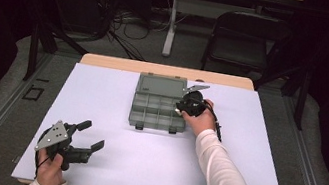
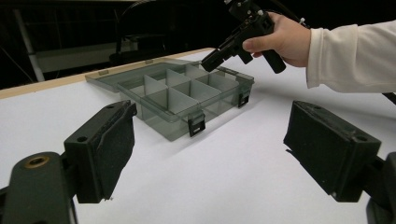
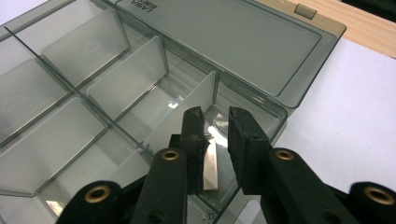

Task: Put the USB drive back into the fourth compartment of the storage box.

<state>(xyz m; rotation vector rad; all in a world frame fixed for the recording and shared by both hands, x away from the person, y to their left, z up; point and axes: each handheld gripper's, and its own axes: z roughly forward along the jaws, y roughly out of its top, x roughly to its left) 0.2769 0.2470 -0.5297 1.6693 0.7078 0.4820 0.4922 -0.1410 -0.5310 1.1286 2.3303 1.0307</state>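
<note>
A smoky clear compartment box (image 1: 138, 111) lies open at the table's far middle, its lid (image 1: 161, 85) folded back flat. In the right gripper view its dividers (image 3: 114, 79) form several compartments. My right gripper (image 3: 216, 116) hovers over the box's right end compartment, jaws a narrow gap apart. A pale flat strip (image 3: 211, 163) shows just under them, leaning by the left jaw; whether it is held is unclear. The left gripper view shows that gripper (image 2: 211, 60) pointing down at the box (image 2: 177, 100). My left gripper (image 1: 92, 134) rests at the front left, wide open and holding nothing.
The white table top (image 1: 244, 151) ends in a wooden strip (image 1: 107, 61) at the far edge. A black folding chair (image 1: 242, 42) and a table leg (image 1: 171, 23) with cables stand beyond. A white-sleeved forearm (image 1: 224, 178) crosses the right half of the table.
</note>
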